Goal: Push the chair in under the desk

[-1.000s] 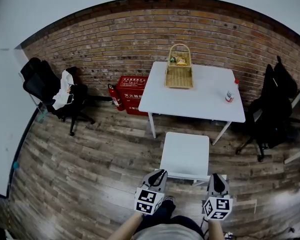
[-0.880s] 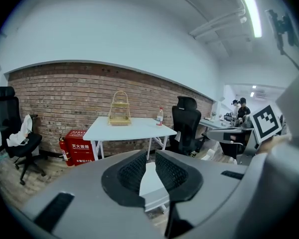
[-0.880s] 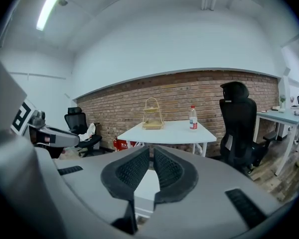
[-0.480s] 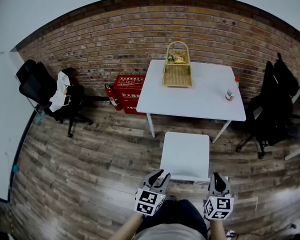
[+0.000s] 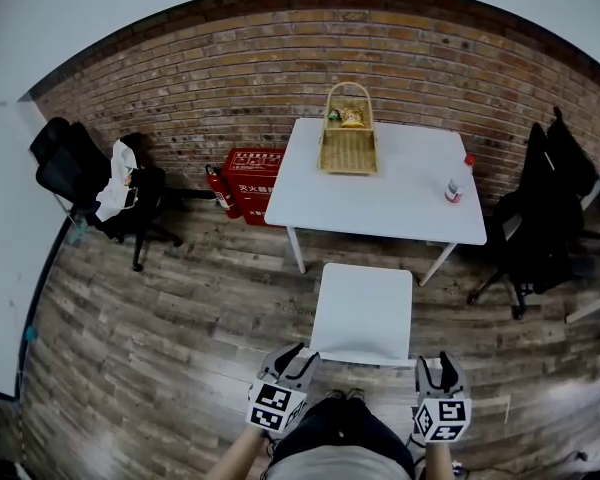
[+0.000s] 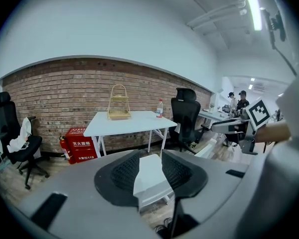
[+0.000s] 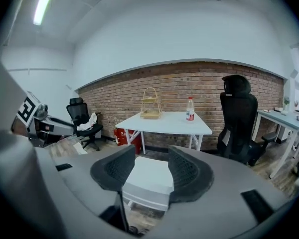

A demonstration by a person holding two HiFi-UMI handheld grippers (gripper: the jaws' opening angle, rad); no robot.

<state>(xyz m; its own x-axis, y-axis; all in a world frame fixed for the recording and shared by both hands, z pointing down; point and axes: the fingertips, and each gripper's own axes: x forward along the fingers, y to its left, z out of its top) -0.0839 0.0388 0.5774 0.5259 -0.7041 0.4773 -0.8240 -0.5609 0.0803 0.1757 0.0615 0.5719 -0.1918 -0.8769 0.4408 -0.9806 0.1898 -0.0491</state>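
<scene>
Chair and desk in a room with a brick wall (image 5: pixel 210 78): I am standing at the near edge of the white chair (image 5: pixel 363 313). It is sitting on the wooden plank floor (image 5: pixel 180 318) just in front of the white desk (image 5: pixel 390 208), with its seat not yet under the top. I am holding my left tongs (image 5: pixel 302 354) by the seat's near left corner and my right tongs (image 5: pixel 435 362) by its near right corner. Both pairs of jaws have just been opening and are standing partly apart, gripping nothing (the seat is showing through each gap, beyond the pads, and I cannot tell whether either tip is touching its edge). On the desk, a wicker basket (image 5: pixel 347 146) is standing toward the wall side and a clear bottle with a red cap (image 5: pixel 456 182) is standing near the right end. A red box (image 5: pixel 252 180) is sitting on the floor against the wall, left of the desk, with a fire extinguisher (image 5: pixel 218 190) just beside it. A black office chair (image 5: pixel 80 168) with a white cloth (image 5: pixel 118 180) draped over it is standing at far left, and a second black office chair (image 5: pixel 545 208) is standing just beside the desk's right end.
</scene>
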